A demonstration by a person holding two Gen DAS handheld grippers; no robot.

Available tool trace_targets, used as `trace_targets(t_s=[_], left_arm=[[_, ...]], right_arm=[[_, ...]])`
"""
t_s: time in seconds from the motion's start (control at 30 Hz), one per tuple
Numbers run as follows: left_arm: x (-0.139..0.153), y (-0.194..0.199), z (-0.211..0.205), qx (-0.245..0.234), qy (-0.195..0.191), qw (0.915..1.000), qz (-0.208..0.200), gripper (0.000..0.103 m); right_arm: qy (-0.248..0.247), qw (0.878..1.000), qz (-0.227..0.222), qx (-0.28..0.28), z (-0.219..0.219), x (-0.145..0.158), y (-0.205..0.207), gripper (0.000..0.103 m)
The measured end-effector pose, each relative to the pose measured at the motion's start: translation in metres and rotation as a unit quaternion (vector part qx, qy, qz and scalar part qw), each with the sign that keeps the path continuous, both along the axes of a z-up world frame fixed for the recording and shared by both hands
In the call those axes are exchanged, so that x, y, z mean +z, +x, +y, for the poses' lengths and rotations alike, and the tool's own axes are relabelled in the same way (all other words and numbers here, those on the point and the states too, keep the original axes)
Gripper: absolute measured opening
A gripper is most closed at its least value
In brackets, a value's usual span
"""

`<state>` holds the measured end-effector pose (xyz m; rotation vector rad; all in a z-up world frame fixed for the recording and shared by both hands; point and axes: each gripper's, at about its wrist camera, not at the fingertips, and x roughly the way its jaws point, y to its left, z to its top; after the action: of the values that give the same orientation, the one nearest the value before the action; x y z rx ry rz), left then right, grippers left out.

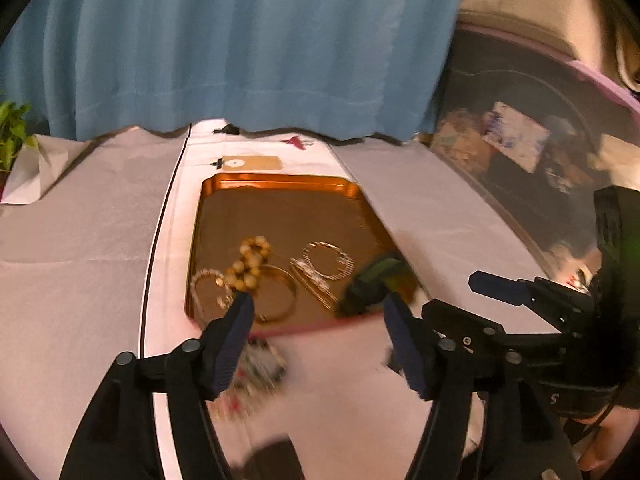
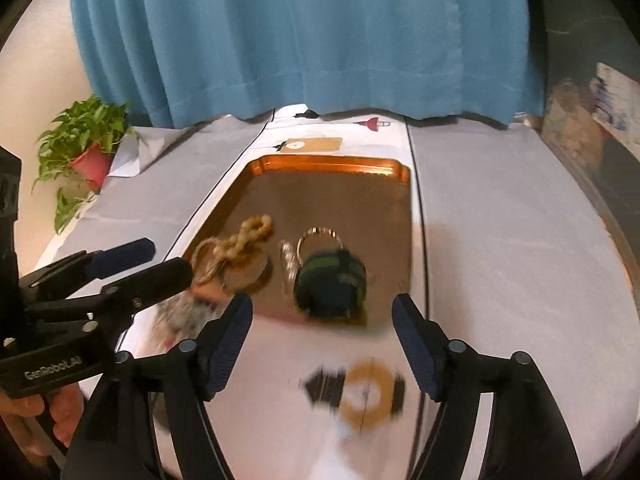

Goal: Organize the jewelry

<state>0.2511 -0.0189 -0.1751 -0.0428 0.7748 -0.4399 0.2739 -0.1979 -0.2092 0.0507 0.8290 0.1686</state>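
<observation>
While both grippers, left gripper (image 1: 318,316) and right gripper (image 2: 322,318), hover with jaws apart and empty, tan bead bracelet (image 1: 250,260), thin gold hoops (image 1: 328,260) and blurred dark green-striped pouch (image 2: 330,286) lie at near end of copper rectangular metal tray (image 2: 328,164)

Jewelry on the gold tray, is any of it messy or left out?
Yes. A sparkly beaded piece lies on the white cloth just outside the gold tray. Inside, the bead bracelet sits on top of the bangles, all crowded at the near end.
</observation>
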Motion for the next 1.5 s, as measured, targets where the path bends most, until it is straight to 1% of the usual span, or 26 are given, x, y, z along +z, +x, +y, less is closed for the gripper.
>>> trace_targets(t_s=[0.07, 0.1, 0.13, 0.17, 0.23, 0.27, 0.3, 0.33, 0.4, 0.5, 0.57, 0.6, 0.7, 0.77, 0.83, 0.9, 0.97, 1.03, 1.1, 1.13, 1.2, 1.23, 1.33, 1.4, 1.5], left_arm=[[0.016, -0.027, 0.003, -0.004, -0.003, 0.9999, -0.012, 0.07], [0.024, -0.038, 0.004, -0.003, -0.003, 0.9998, -0.019, 0.073], [0.031, -0.049, 0.006, -0.002, -0.003, 0.9997, -0.026, 0.076], [0.04, -0.062, 0.007, 0.002, -0.002, 0.9994, -0.035, 0.078], [0.056, -0.083, 0.01, 0.011, -0.006, 0.9986, -0.052, 0.09], [0.064, -0.095, 0.012, 0.014, -0.011, 0.9978, -0.063, 0.094], [0.072, -0.106, 0.014, 0.015, -0.017, 0.997, -0.075, 0.099], [0.081, -0.12, 0.015, 0.02, -0.019, 0.9956, -0.09, 0.102], [0.095, -0.14, 0.014, 0.031, -0.009, 0.9932, -0.112, 0.103], [0.112, -0.161, 0.01, 0.028, 0.023, 0.9909, -0.129, 0.103], [0.119, -0.172, 0.015, 0.035, 0.017, 0.9902, -0.134, 0.103], [0.124, -0.176, 0.018, 0.042, 0.008, 0.9907, -0.13, 0.103], [0.132, -0.183, 0.029, 0.06, -0.011, 0.9913, -0.117, 0.103], [0.134, -0.187, 0.035, 0.073, -0.014, 0.9905, -0.116, 0.103], [0.132, -0.186, 0.038, 0.087, 0.003, 0.9899, -0.112, 0.103], [0.127, -0.183, 0.042, 0.084, 0.014, 0.991, -0.103, 0.103], [0.119, -0.177, 0.046, 0.079, 0.012, 0.9929, -0.089, 0.103], [0.111, -0.172, 0.05, 0.075, 0.009, 0.9942, -0.077, 0.103], [0.102, -0.169, 0.054, 0.075, 0.007, 0.9942, -0.076, 0.103], [0.095, -0.168, 0.056, 0.074, 0.006, 0.9942, -0.079, 0.103], [0.08, -0.162, 0.061, 0.068, 0.007, 0.9949, -0.074, 0.103], [0.072, -0.159, 0.064, 0.067, 0.006, 0.9954, -0.068, 0.103], [0.045, -0.147, 0.071, 0.067, 0.004, 0.9964, -0.051, 0.103], [0.027, -0.14, 0.076, 0.076, 0.012, 0.9958, -0.051, 0.103], [0.004, -0.127, 0.083, 0.083, 0.022, 0.9951, -0.048, 0.103]], right_arm=[[0.015, 1.0, -0.001, -0.005, -0.003, 0.014, -0.026, 0.077], [0.019, 1.0, -0.004, -0.005, -0.004, 0.02, -0.036, 0.08], [0.017, 1.0, -0.012, -0.006, -0.003, 0.028, -0.049, 0.086], [0.01, 1.0, -0.022, -0.009, -0.003, 0.037, -0.063, 0.089], [0.008, 0.999, -0.038, -0.014, -0.004, 0.051, -0.084, 0.096], [0.015, 0.999, -0.048, -0.011, -0.005, 0.059, -0.098, 0.098], [0.022, 0.998, -0.055, -0.009, -0.006, 0.064, -0.108, 0.103], [0.03, 0.997, -0.065, -0.007, -0.007, 0.07, -0.119, 0.103], [0.038, 0.996, -0.082, 0.0, -0.006, 0.082, -0.141, 0.103], [0.024, 0.994, -0.103, 0.016, 0.003, 0.098, -0.168, 0.103], [0.02, 0.992, -0.119, 0.032, 0.011, 0.109, -0.185, 0.103], [0.023, 0.991, -0.126, 0.042, 0.014, 0.114, -0.194, 0.103], [0.029, 0.989, -0.134, 0.053, 0.02, 0.12, -0.209, 0.103], [0.037, 0.988, -0.137, 0.062, 0.024, 0.122, -0.218, 0.103], [0.045, 0.987, -0.134, 0.074, 0.028, 0.122, -0.221, 0.103], [0.039, 0.987, -0.13, 0.083, 0.034, 0.12, -0.223, 0.103], [0.036, 0.986, -0.131, 0.096, 0.04, 0.116, -0.225, 0.103], [0.039, 0.986, -0.122, 0.103, 0.043, 0.11, -0.222, 0.103], [0.031, 0.988, -0.109, 0.109, 0.046, 0.104, -0.218, 0.103], [0.02, 0.989, -0.105, 0.103, 0.048, 0.099, -0.215, 0.103], [0.001, 0.988, -0.111, 0.106, 0.052, 0.091, -0.213, 0.103], [0.0, 0.988, -0.105, 0.114, 0.054, 0.086, -0.21, 0.103], [0.015, 0.988, -0.081, 0.132, 0.054, 0.071, -0.201, 0.103], [0.034, 0.988, -0.061, 0.141, 0.052, 0.057, -0.191, 0.103], [0.061, 0.988, -0.04, 0.137, 0.045, 0.04, -0.178, 0.103]])
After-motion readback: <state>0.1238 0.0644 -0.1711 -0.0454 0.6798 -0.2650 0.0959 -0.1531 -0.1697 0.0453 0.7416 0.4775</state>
